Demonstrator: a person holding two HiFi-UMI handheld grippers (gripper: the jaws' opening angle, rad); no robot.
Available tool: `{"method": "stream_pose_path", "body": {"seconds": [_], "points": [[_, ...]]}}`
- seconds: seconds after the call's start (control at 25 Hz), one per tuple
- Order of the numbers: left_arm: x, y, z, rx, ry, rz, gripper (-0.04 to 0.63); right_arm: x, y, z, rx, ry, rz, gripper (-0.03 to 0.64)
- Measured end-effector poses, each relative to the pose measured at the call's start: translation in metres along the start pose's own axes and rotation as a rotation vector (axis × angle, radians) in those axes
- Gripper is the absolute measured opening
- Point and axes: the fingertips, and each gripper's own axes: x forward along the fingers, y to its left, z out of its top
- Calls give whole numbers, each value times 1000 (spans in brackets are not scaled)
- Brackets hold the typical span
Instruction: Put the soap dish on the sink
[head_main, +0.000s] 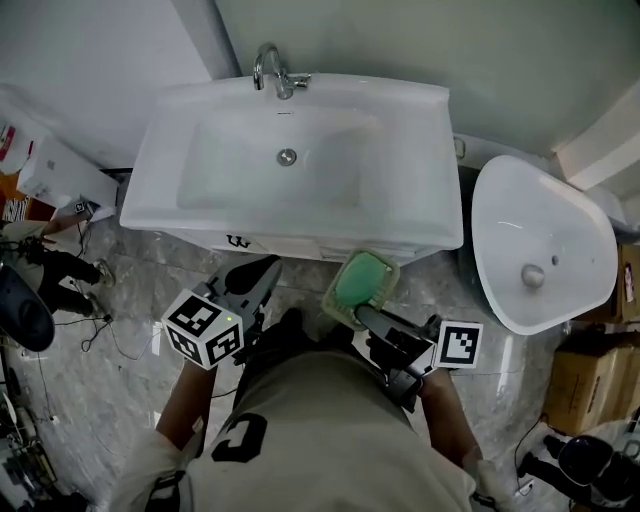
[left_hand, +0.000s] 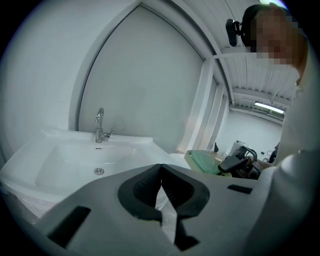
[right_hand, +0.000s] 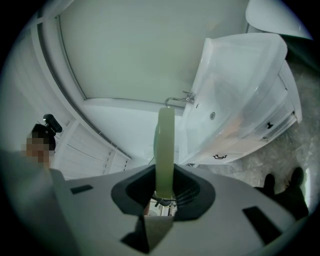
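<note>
Green soap dish (head_main: 364, 283), pinched by its near rim in the right gripper (head_main: 362, 312), hangs just short of the sink (head_main: 410, 215), its front edge directly ahead; the gripper points level at the basin. The left gripper (head_main: 262, 275), jaws together and empty, hovers alongside.

Pale grey-green wall (head_main: 420, 40) is running across the back, with a whiter wall (head_main: 70, 70) meeting it at the left. Glossy grey marble floor (head_main: 130, 330) is reflecting light. Spare white basin (head_main: 545, 240) is sitting near the floor's right edge, cardboard boxes (head_main: 590, 385) just below it. Dark cables (head_main: 105, 330) are trailing along the floor's left edge. Strip light (left_hand: 270, 106) is glowing on a ribbed white ceiling (left_hand: 250, 75).
</note>
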Motion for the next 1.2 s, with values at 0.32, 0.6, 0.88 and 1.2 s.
{"method": "stream_pose_path", "body": {"seconds": [0.32,0.6,0.88,1.2], "points": [[12,22,7,-11,-8,-24,20,25,3,26,-71,-17,3,75],[30,68,26,-43,-41,-78,20,54,2,48,-68,-62,-56,75],[42,110,39,-42,-50,-137,20,95,-4,64,-30,-87,-91,77],[33,150,32,-83,-45,-151,20,135,-10,74,-12,-88,-126,77]]}}
